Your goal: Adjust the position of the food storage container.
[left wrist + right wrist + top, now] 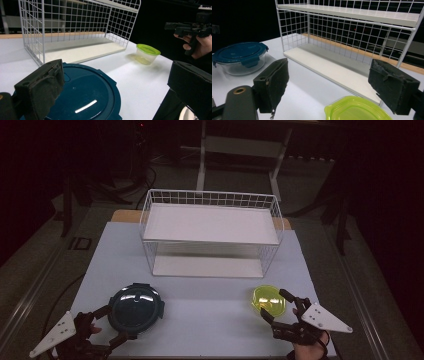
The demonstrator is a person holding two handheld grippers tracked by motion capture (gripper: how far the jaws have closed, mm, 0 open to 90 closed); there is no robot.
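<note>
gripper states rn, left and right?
Left gripper: open, jaws either side of the blue-lidded container, holding nothing.
Right gripper: open at the green-lidded container, holding nothing.

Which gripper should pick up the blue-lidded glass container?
Left. The left gripper already has its open jaws on either side of the blue-lidded container. The right gripper sits across the table with its open jaws at the green-lidded tub.
</note>
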